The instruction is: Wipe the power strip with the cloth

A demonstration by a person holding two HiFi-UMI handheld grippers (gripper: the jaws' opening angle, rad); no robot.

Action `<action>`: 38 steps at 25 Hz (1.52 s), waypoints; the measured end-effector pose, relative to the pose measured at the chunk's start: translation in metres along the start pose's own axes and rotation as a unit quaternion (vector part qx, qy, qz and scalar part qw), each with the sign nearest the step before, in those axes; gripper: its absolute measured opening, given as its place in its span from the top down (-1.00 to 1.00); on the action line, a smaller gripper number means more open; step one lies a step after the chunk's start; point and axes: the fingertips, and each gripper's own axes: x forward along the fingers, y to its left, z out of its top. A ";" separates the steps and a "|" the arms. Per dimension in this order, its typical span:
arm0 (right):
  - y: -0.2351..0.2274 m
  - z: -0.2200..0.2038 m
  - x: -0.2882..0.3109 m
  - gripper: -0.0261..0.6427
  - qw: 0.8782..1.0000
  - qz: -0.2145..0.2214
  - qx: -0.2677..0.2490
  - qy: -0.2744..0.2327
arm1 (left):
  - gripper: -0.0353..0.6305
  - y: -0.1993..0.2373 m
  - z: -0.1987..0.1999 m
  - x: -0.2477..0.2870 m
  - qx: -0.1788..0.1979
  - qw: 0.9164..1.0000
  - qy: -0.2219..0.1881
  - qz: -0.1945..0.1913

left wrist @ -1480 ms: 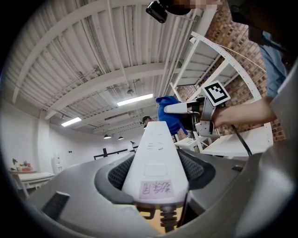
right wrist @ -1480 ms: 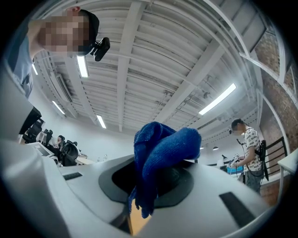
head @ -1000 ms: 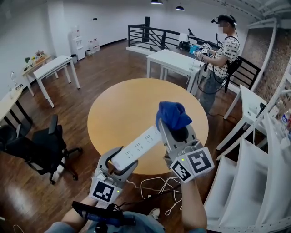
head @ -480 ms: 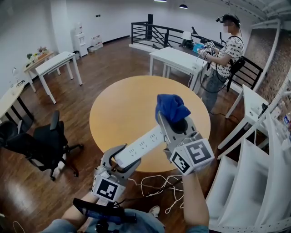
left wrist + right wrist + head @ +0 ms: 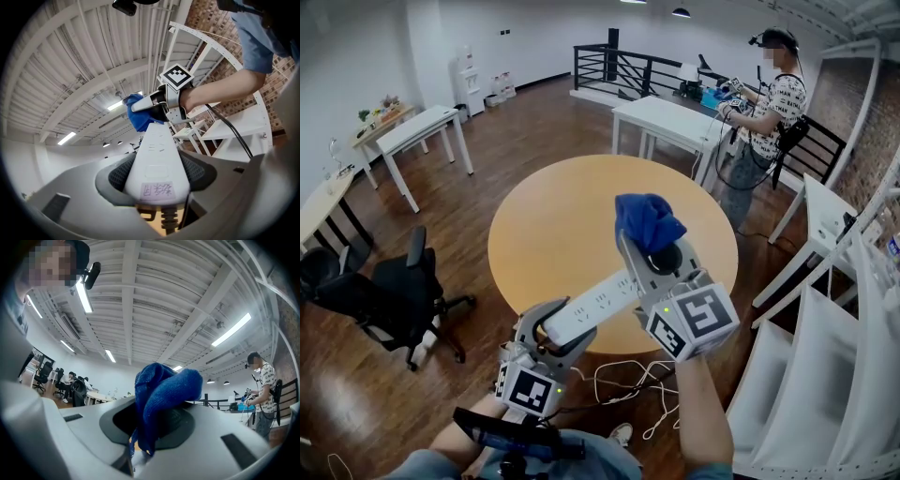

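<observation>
My left claw (image 5: 548,328) pinches cord end of power strip (image 5: 602,300) and holds it above round table (image 5: 546,234), so whole top face is reachable. My right claw (image 5: 649,251) clamps bunched blue cloth (image 5: 645,221), which sits apparently against strip's far end, ready for wipe.

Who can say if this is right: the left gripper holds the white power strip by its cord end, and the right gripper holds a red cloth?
Not quite: the cloth in the right gripper is blue, not red, as the right gripper view shows. The left gripper holds the white power strip by its cord end.
</observation>
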 end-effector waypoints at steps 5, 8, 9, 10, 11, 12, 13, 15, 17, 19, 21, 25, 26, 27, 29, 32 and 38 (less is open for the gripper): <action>0.018 -0.003 0.005 0.71 1.000 0.014 -0.014 0.011 | 0.00 0.002 -0.001 0.004 0.004 1.000 0.007 0.002; 0.028 -0.003 0.009 0.71 1.000 0.022 -0.015 0.010 | 0.01 0.003 -0.002 0.006 0.008 1.000 0.012 0.003; 0.032 -0.003 0.010 0.71 1.000 0.025 -0.012 0.010 | 0.00 0.003 -0.003 0.006 0.010 1.000 0.014 0.003; 0.036 -0.004 0.011 0.71 0.999 0.028 -0.011 0.010 | 0.01 0.003 -0.003 0.006 0.012 1.000 0.016 0.004; 0.041 -0.005 0.012 0.71 0.999 0.033 -0.011 0.012 | 0.00 0.003 -0.004 0.006 0.014 1.000 0.018 0.005; 0.047 -0.007 0.013 0.71 0.999 0.039 -0.011 0.015 | 0.00 0.003 -0.005 0.006 0.016 1.000 0.021 0.005; 0.054 -0.009 0.014 0.71 0.999 0.045 -0.010 0.018 | 0.00 0.003 -0.006 0.006 0.015 1.000 0.023 0.005; 0.066 -0.013 0.016 0.71 0.998 0.057 -0.007 0.023 | 0.01 0.003 -0.009 0.006 0.014 1.000 0.025 0.006; 0.077 -0.018 0.018 0.71 0.997 0.069 -0.005 0.030 | 0.00 0.004 -0.010 0.005 0.011 1.000 0.026 0.006; 0.086 -0.023 0.020 0.71 0.996 0.078 -0.002 0.036 | 0.01 0.005 -0.011 0.006 0.012 1.000 0.027 0.008; 0.095 -0.027 0.021 0.71 0.995 0.086 0.003 0.043 | 0.00 0.006 -0.011 0.006 0.015 0.999 0.028 0.010; 0.112 -0.033 0.022 0.71 0.993 0.104 0.009 0.056 | 0.00 0.009 -0.012 0.007 0.018 0.999 0.033 0.012; 0.116 -0.034 0.022 0.71 0.993 0.108 0.011 0.057 | 0.00 0.009 -0.012 0.007 0.016 0.999 0.033 0.012; 0.119 -0.036 0.022 0.71 0.992 0.110 0.012 0.057 | 0.00 0.009 -0.013 0.007 0.015 0.999 0.034 0.011; 0.124 -0.038 0.021 0.71 0.992 0.111 0.017 0.058 | 0.00 0.008 -0.014 0.006 0.015 0.999 0.034 0.011; 0.127 -0.039 0.020 0.71 0.992 0.113 0.020 0.058 | 0.00 0.009 -0.013 0.007 0.017 0.999 0.035 0.012; 0.126 -0.039 0.020 0.71 0.992 0.112 0.025 0.057 | 0.00 0.008 -0.014 0.008 0.012 0.999 0.035 0.010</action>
